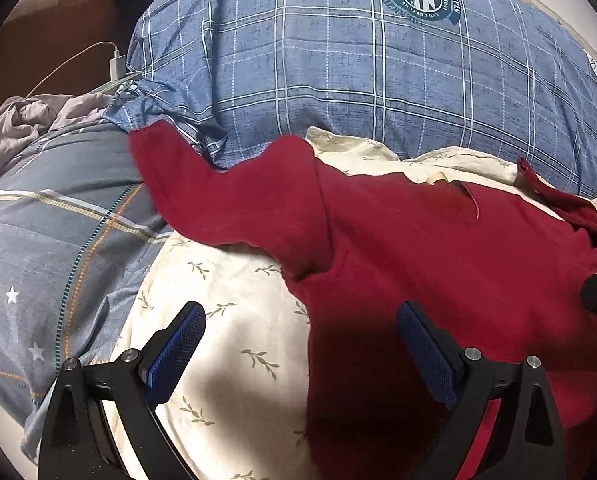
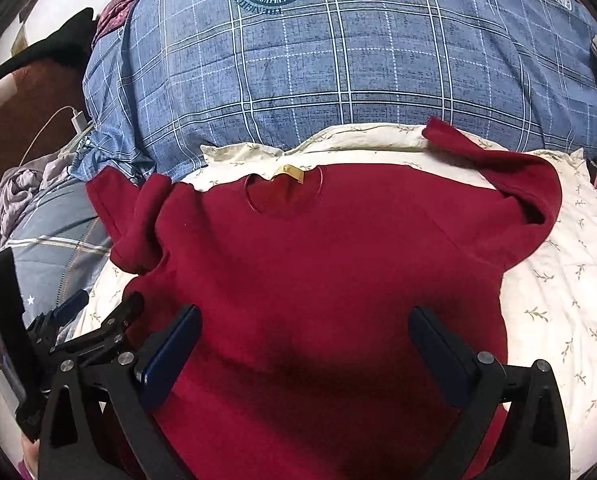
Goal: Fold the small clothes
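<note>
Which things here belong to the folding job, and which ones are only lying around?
For the job:
- red shirt, spread flat, sleeves out
- cream leaf-print sheet under it
- left gripper and right gripper, both open

Only lying about:
- blue plaid quilt
- grey striped bedding
- crumpled grey cloth
- white charger and cable

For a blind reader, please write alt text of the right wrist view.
A red shirt lies flat on a cream leaf-print sheet, collar away from the camera, both sleeves spread. The right gripper hovers open over its lower part; a blue plaid quilt lies behind.
</note>
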`<state>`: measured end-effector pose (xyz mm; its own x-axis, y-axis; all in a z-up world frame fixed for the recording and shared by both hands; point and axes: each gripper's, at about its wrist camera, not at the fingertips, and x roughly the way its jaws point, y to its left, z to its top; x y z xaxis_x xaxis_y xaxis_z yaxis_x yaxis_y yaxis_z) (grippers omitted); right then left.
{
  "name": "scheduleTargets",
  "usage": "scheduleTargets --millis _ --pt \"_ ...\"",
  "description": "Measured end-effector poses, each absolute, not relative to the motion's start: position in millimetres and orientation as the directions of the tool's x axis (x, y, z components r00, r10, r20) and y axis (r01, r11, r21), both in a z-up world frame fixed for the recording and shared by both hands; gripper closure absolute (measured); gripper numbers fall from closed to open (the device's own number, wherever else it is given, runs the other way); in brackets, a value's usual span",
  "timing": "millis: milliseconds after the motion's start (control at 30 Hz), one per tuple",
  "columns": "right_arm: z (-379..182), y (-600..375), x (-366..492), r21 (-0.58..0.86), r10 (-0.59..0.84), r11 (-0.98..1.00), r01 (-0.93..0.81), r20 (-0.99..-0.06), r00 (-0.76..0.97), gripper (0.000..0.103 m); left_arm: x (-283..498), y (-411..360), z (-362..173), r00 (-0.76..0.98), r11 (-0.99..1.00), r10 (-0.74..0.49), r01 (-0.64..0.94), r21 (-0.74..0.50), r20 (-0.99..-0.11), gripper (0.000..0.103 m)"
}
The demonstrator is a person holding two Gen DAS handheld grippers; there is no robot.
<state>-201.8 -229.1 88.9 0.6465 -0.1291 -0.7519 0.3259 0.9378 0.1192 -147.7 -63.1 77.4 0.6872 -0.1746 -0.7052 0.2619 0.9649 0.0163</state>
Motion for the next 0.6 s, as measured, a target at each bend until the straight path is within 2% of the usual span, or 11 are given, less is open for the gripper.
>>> scheduleTargets --millis 600 --pt "67 -216 -182 0.072 -0.126 0.957 0.281 -0.770 0.625 0.001 -139 -57 66 0.684 0.968 -0.172 0.250 0.007 -0.709 0.007"
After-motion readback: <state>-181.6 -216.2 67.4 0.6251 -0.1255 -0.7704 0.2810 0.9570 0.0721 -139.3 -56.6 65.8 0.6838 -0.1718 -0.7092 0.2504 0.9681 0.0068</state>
